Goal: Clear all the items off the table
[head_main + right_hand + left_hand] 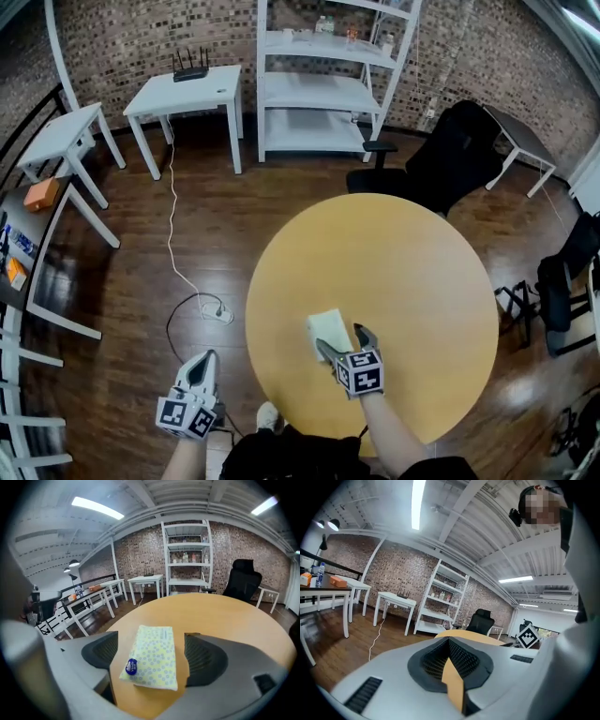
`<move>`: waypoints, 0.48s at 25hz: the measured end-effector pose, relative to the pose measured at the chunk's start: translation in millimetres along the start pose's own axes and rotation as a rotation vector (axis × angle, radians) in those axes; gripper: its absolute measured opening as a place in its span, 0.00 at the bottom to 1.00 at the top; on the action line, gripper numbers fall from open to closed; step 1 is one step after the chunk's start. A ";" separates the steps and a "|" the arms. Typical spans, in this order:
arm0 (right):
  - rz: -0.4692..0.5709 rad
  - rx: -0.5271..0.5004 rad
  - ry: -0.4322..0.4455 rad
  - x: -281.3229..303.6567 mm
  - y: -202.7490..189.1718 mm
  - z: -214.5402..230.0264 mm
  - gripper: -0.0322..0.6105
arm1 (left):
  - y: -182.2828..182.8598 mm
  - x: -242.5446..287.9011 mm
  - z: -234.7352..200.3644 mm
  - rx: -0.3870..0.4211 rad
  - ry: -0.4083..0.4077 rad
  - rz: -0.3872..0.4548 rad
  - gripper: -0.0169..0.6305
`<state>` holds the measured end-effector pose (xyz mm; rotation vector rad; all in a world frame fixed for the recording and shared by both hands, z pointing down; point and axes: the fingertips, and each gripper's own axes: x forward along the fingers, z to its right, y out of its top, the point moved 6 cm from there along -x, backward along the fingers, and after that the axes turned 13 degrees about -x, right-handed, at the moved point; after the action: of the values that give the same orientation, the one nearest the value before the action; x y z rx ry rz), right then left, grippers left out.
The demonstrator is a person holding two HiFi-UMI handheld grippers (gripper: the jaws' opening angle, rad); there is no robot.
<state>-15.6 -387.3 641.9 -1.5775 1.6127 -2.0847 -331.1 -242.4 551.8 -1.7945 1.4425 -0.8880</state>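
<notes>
Low at the left, off the table's edge, the left gripper hangs over the wood floor with its jaws closed together on nothing. To its right, the right gripper rests on the round table, jaws spread apart, the yellow tissue pack lying flat between them, untouched by either pad.

The head view looks steeply down on the round surface from above. The right gripper view rides low and close over it, facing the white shelf unit. The left gripper view, beside the surface's edge, faces that same shelf unit and brick wall.
</notes>
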 end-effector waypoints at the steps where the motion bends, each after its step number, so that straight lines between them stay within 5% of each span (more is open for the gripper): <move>1: -0.018 0.003 0.003 8.5 -1.2 -1.1 0.81 | -3.7 -2.3 -3.8 -0.018 0.016 -0.003 0.01; 3: -0.047 -0.012 -0.018 23.5 -4.1 -1.0 0.93 | -12.6 -8.0 -10.9 -0.064 0.053 -0.002 0.01; 12: -0.244 -0.037 0.004 70.5 -40.6 -7.2 0.93 | -39.7 -26.6 -28.3 -0.118 0.157 -0.031 0.01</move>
<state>-34.2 -405.6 719.4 -1.8681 1.5377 -2.1827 -337.8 -211.7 597.6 -1.8731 1.5992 -0.9969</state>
